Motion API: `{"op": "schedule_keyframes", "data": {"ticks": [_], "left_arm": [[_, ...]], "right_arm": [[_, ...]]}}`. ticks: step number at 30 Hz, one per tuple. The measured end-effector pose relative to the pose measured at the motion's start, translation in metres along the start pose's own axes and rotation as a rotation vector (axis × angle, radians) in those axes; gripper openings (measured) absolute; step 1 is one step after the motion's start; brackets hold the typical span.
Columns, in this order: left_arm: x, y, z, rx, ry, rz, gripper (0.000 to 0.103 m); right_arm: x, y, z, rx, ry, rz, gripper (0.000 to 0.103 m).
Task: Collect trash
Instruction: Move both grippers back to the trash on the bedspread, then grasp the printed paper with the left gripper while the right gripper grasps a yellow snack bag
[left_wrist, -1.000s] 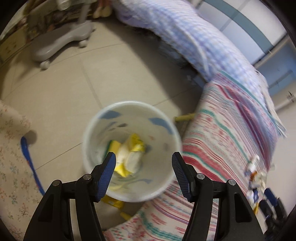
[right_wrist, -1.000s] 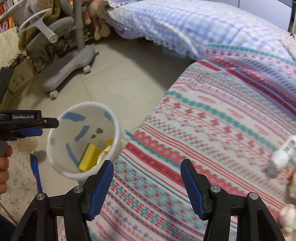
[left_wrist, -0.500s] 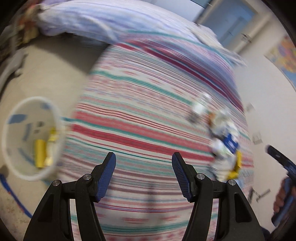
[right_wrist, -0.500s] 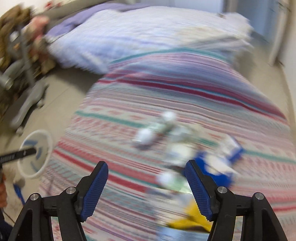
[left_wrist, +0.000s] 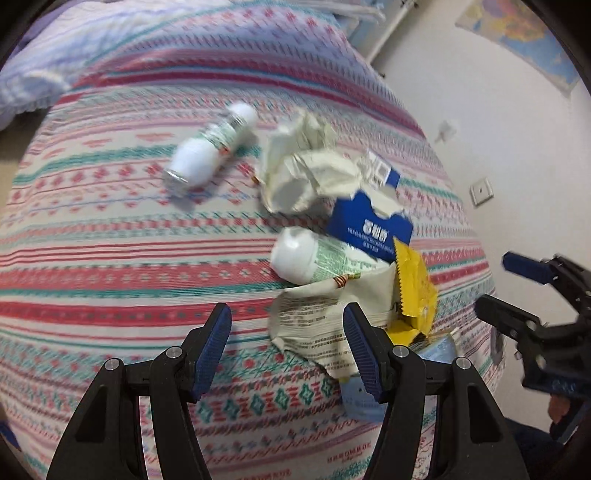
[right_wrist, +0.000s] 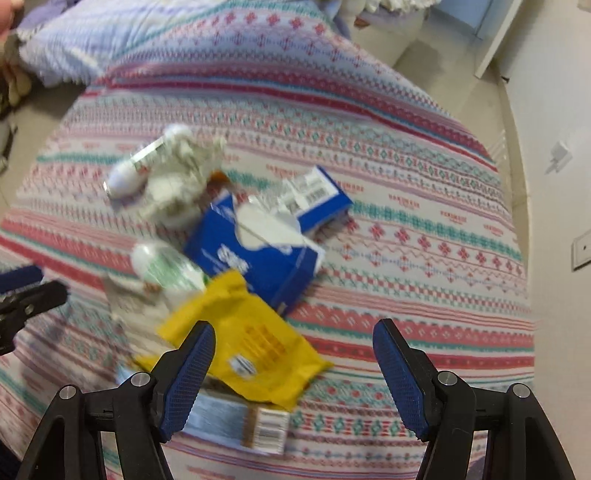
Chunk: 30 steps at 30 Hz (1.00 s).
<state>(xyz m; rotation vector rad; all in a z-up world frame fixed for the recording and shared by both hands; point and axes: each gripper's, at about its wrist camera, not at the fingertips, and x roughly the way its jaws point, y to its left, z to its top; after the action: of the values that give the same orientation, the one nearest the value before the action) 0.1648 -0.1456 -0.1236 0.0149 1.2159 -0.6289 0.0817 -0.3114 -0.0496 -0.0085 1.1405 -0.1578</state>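
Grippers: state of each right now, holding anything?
Left gripper: open, holding nothing, above the printed wrapper.
Right gripper: open, holding nothing, above the yellow packet.

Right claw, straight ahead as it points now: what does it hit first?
Most likely the yellow wrapper: it lies just ahead of the open right claw, towards its left finger. Past it sits the blue box. Depth is unclear; the claw's centre line may meet bare bedspread first.
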Motion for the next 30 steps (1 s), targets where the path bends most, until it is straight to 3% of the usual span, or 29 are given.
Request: {"op": "schedule_keyframes", "data": {"ticks": [5, 6, 7, 11, 12, 20, 30], "left_arm": [[0.016, 0.0, 0.001, -0.025, 0.001, -0.028, 0.065], [0.016, 0.0, 0.001, -0.031, -0.005, -0.037, 0.055], [0.015, 0.0, 0.001, -0.032, -0.007, -0.056, 0.032], [0.003, 0.011, -0.006, -0.04, -0.003, -0.085, 0.013], [-0.001, 0.012, -0.007, -0.039, -0.009, -0.086, 0.003], [-0.044, 0.047, -0.014, -0.083, -0.068, -0.106, 0.001], [-0.087, 0.09, -0.019, -0.146, -0.12, -0.093, 0.0]], "right_arm": [[0.01, 0.002, -0.013, -0.096, 0.036, -0.009, 0.075], [0.011, 0.003, -0.014, -0.115, 0.038, -0.016, 0.075], [0.012, 0.004, -0.015, -0.127, 0.04, -0.016, 0.075], [0.018, 0.005, -0.014, -0.148, 0.058, -0.001, 0.075], [0.022, 0.007, -0.014, -0.155, 0.068, -0.002, 0.075], [0.04, 0.026, -0.005, -0.173, 0.104, 0.027, 0.075], [0.06, 0.049, 0.0, -0.225, 0.136, -0.014, 0.075]]}}
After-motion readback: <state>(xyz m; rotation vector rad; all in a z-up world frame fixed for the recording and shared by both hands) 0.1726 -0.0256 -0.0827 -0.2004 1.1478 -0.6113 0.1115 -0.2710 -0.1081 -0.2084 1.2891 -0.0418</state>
